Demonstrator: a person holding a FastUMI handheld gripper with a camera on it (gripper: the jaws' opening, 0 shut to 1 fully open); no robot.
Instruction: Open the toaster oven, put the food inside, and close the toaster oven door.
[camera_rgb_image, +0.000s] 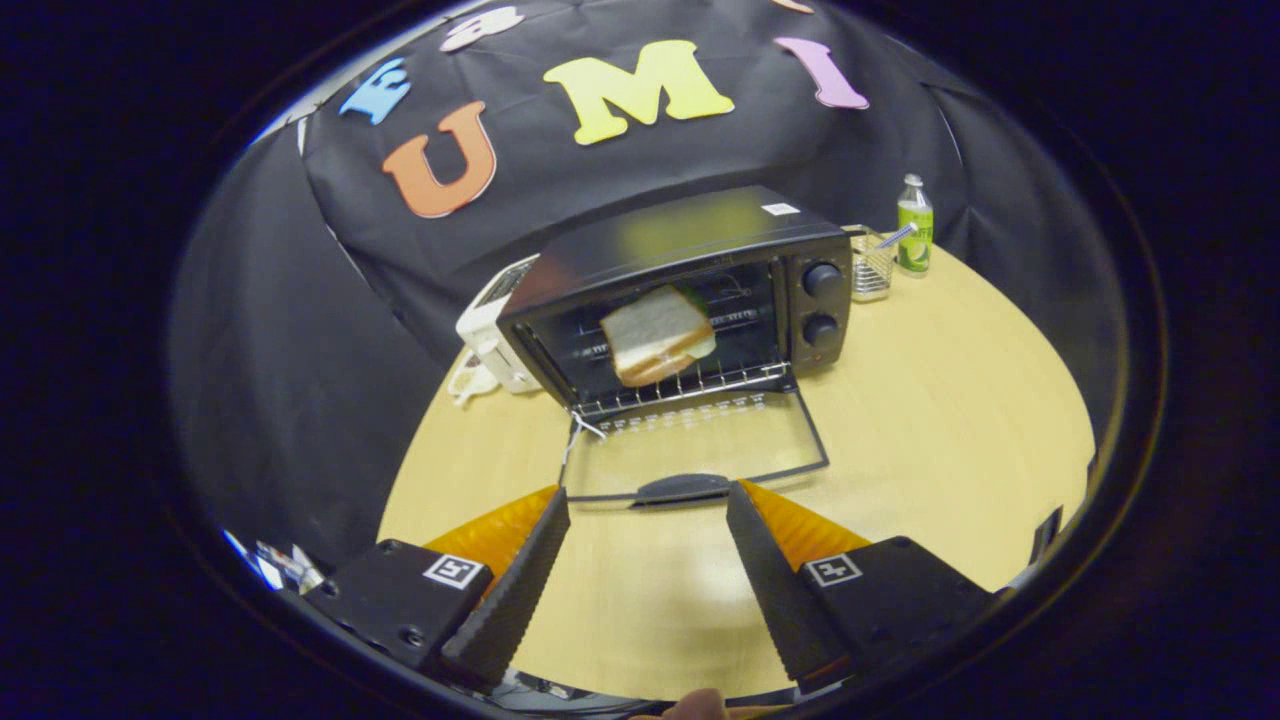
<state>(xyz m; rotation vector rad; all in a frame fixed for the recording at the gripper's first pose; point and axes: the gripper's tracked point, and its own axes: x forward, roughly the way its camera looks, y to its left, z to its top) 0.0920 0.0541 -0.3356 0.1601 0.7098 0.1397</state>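
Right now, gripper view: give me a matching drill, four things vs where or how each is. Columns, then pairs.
Things:
1. sandwich
2. oven door
3. bottle
4. claw

States:
A. open, empty, tips just short of the door handle
B. on the rack inside the oven
C. folded down flat on the table
D. upright behind the oven, beside the wire basket

Pairs: 1-B, 2-C, 3-D, 4-A

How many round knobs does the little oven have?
2. Both sit on the toaster oven panel beside the sandwich: upper knob, lower knob. The open tool waits at the door handle.
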